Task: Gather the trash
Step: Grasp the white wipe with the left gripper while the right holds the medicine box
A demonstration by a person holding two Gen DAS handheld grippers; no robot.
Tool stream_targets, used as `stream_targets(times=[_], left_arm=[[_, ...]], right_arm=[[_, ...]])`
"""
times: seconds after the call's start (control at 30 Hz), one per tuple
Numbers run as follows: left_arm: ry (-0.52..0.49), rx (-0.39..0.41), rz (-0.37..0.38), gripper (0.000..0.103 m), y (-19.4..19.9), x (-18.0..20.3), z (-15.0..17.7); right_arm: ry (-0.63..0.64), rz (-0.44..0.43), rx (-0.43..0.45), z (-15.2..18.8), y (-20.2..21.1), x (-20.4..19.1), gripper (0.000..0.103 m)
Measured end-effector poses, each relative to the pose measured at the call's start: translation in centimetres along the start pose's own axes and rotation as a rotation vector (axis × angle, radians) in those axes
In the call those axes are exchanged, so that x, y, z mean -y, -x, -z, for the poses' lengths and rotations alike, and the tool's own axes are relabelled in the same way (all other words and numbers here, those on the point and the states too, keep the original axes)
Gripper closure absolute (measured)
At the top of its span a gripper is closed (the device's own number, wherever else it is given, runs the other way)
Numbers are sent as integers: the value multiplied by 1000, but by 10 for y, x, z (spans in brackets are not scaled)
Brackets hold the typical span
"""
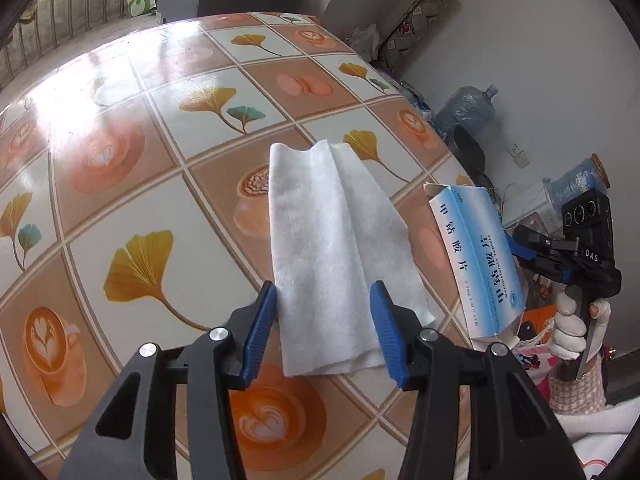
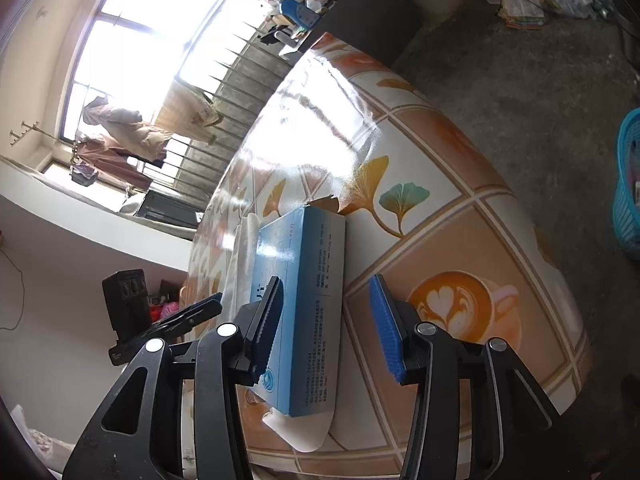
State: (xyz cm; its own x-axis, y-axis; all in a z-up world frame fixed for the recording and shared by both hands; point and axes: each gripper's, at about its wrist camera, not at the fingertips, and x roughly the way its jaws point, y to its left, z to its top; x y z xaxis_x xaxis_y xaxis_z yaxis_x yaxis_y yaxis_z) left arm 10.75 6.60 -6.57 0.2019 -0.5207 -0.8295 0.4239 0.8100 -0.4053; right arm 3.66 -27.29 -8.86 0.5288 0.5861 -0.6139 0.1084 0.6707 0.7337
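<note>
A white tissue (image 1: 340, 256) lies flat on the table (image 1: 120, 184), a long creased sheet running from the centre of my left wrist view down toward six o'clock. Its near end sits between the two blue pads of my left gripper (image 1: 324, 334), whose jaws are spread wide; neither pad visibly touches the sheet.

At three o'clock from the tissue, a blue and white medicine box (image 1: 476, 264) with Chinese print stands tilted on its edge at the table's rim, an end flap open at its top. In my right wrist view the same box (image 2: 304, 300) fills the centre. My right gripper (image 2: 328, 328) has its jaws parted: the left pad lies against the box's broad blue face, while the right pad stands apart from it over the table (image 2: 460, 240). The white flap at the box's near end points toward six o'clock.

The table wears a glossy cloth printed with ginkgo leaves and latte cups. At three o'clock in the right view, a blue plastic basket (image 2: 628, 188) sits on the grey floor. In the left view, my white-gloved right hand (image 1: 570, 332) holds its gripper's handle at four o'clock.
</note>
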Motion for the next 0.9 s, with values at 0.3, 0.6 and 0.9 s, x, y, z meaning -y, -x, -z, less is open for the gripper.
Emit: stream_targets(times=[0.3,0.6,0.9], left_arm=[[-20,122,-135,56,23,14,7],[-46,171,-93,56,3,42,-4],[-148,195,-279,66,-33,54,1]], right_arm=[[150,127,45,-2,-7,-40,38],[286,303,56,4,-45,-74,19],[387,462,37,20,-80,-90,15]])
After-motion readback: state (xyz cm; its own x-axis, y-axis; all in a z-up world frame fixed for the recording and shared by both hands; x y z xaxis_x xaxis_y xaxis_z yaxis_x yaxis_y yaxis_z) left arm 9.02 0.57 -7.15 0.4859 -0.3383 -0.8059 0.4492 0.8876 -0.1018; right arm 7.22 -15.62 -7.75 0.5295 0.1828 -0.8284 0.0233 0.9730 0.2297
